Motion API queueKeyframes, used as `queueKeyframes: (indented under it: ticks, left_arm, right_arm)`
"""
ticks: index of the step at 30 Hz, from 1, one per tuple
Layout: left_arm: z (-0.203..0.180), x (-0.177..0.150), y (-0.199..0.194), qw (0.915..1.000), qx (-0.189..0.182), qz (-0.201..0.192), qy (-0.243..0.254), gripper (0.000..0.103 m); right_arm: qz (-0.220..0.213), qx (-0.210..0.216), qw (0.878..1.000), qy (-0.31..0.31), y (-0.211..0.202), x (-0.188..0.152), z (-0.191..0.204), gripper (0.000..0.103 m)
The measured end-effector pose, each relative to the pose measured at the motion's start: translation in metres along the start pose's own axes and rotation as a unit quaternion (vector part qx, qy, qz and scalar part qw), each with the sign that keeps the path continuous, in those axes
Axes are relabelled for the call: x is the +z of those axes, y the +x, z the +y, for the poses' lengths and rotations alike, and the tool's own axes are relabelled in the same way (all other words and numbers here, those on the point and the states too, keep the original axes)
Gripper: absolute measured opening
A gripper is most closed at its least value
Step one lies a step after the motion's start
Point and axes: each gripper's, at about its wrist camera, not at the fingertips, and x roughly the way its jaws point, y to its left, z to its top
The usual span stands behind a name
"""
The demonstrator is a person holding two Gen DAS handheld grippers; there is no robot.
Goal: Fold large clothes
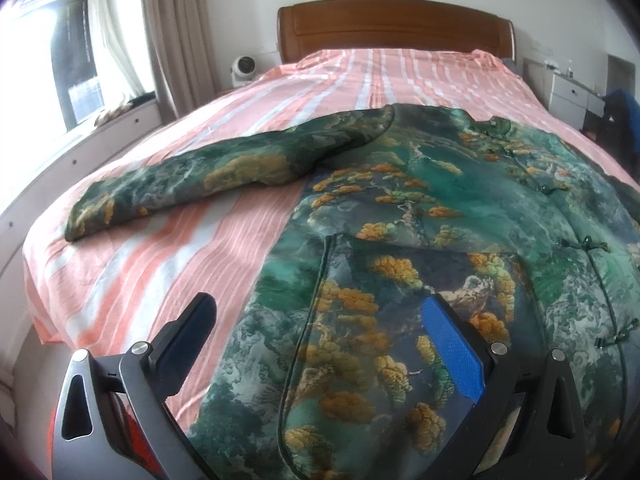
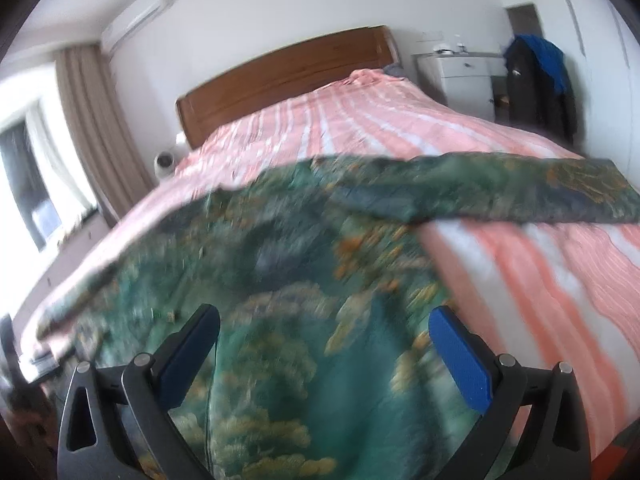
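Observation:
A large green padded jacket (image 1: 440, 216) with yellow tree print and knot buttons lies spread flat on the bed. Its left sleeve (image 1: 208, 172) stretches out to the left over the sheet. My left gripper (image 1: 320, 312) is open and empty, hovering over the jacket's lower left part near a pocket seam. In the right wrist view the same jacket (image 2: 304, 264) looks blurred, with its right sleeve (image 2: 520, 196) stretched to the right. My right gripper (image 2: 324, 324) is open and empty above the jacket's lower right part.
The bed (image 1: 168, 264) has a pink and white striped sheet and a wooden headboard (image 1: 392, 28). A window and beige curtain (image 1: 176, 32) are on the left, a white nightstand (image 2: 460, 76) and dark hanging clothes (image 2: 536, 80) on the right.

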Motion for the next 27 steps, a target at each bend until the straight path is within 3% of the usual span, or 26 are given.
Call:
queueKeyframes:
  ticks: [5, 8, 11, 16, 18, 19, 21, 23, 24, 27]
  left_arm:
    - [0.001, 0.002, 0.001, 1.0, -0.006, -0.001, -0.004, 0.103]
    - [0.004, 0.004, 0.0, 0.9998, -0.011, -0.003, -0.013, 0.103]
    - [0.005, 0.004, 0.004, 0.9996, -0.017, 0.005, -0.021, 0.103]
    - [0.006, 0.002, 0.01, 0.9994, -0.013, 0.017, -0.026, 0.103]
    - [0.007, 0.002, 0.011, 0.9994, -0.01, 0.018, -0.028, 0.103]
    - [0.007, 0.002, 0.012, 0.9993, -0.011, 0.02, -0.029, 0.103]
    - [0.008, 0.001, 0.013, 0.9991, -0.013, 0.024, -0.033, 0.103]
    - [0.008, 0.001, 0.013, 0.9991, -0.015, 0.024, -0.033, 0.103]
    - [0.009, 0.001, 0.013, 0.999, -0.017, 0.023, -0.033, 0.103]
    - [0.007, 0.003, 0.015, 0.9989, -0.023, 0.023, -0.034, 0.103]
  right_arm:
    - [-0.045, -0.021, 0.993, 0.111, -0.016, 0.059, -0.091, 0.103]
    - [-0.046, -0.067, 0.974, 0.213, -0.02, 0.072, -0.169, 0.103]
    - [-0.017, -0.087, 0.954, 0.286, -0.01, 0.066, -0.236, 0.103]
    - [-0.024, -0.106, 0.917, 0.384, 0.011, 0.057, -0.299, 0.097]
    - [-0.037, -0.123, 0.91, 0.395, 0.017, 0.064, -0.31, 0.088]
    - [-0.041, -0.134, 0.91, 0.391, 0.022, 0.069, -0.315, 0.084]
    - [-0.038, -0.161, 0.91, 0.38, 0.032, 0.08, -0.32, 0.044]
    - [-0.036, -0.193, 0.908, 0.37, 0.033, 0.092, -0.313, 0.02]
    - [-0.049, -0.197, 0.912, 0.356, 0.03, 0.102, -0.301, 0.018]
    - [-0.084, -0.136, 0.959, 0.235, 0.028, 0.156, -0.217, 0.017]
